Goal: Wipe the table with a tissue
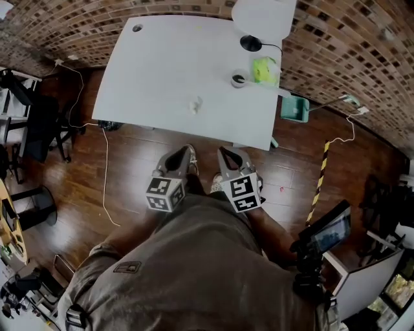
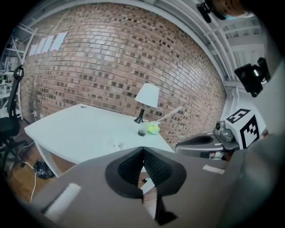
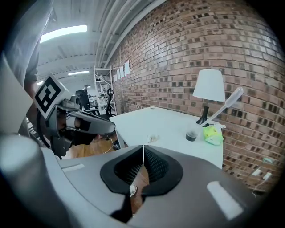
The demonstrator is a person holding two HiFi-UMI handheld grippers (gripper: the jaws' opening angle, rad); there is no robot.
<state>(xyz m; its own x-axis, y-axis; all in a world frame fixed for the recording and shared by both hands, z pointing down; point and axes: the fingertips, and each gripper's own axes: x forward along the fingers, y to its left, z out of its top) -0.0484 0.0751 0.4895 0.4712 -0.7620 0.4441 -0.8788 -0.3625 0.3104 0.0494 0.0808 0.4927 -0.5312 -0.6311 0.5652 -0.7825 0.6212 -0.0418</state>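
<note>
We stand back from the table point(image 1: 168, 58), with a strip of wooden floor point(image 1: 149, 145) between us and its near edge, so nothing on it is within reach. The left gripper point(image 2: 143, 149) and the right gripper point(image 3: 143, 146) hang side by side in front of our body, close together but not touching. Both aim forward and somewhat down at the tabletop, which we judge to be a carrying pose for an approach, not a working one. Each has its jaws clenched pad against pad with nothing between them. That keeps them compact, but one of them has to spread before it can pick anything up. The tissue point(image 1: 195, 104) lies crumpled on the bare white surface, toward the near edge and a little right of the middle, apart from everything else. That spot puts it first in reach from our side and leaves open tabletop all around it to wipe. The lamp point(image 1: 262, 19), the cup point(image 1: 239, 80) and a green object point(image 1: 264, 69) are bunched at the far right corner, well apart from the tissue. We judge they should not hinder the wiping unless strokes run into that corner. The task has not begun: the tissue is untouched.
</note>
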